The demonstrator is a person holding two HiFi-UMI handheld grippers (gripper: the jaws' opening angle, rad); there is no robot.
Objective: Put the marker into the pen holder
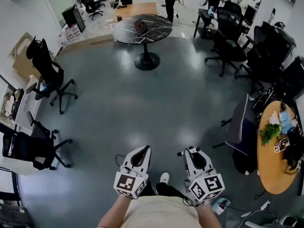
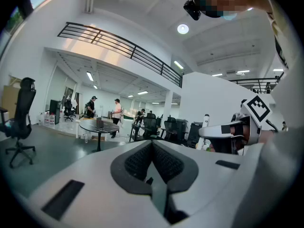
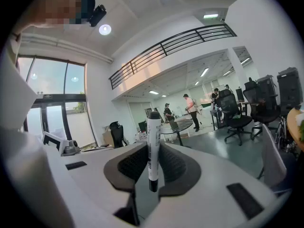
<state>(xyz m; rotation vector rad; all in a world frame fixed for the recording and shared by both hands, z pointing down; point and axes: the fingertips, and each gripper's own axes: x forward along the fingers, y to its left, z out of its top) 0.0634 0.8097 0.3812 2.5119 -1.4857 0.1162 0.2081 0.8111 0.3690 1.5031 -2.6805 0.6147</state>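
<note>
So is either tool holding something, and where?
The right tool pinches a marker by its lower half. The left tool holds nothing.

— What is cut off in the head view?
— The person's forearms (image 1: 111, 217) are cut by the bottom edge.
— And the marker (image 3: 153, 141)?
— Its print is too small to be read. The distant people (image 3: 190, 109) cannot be made out either.
</note>
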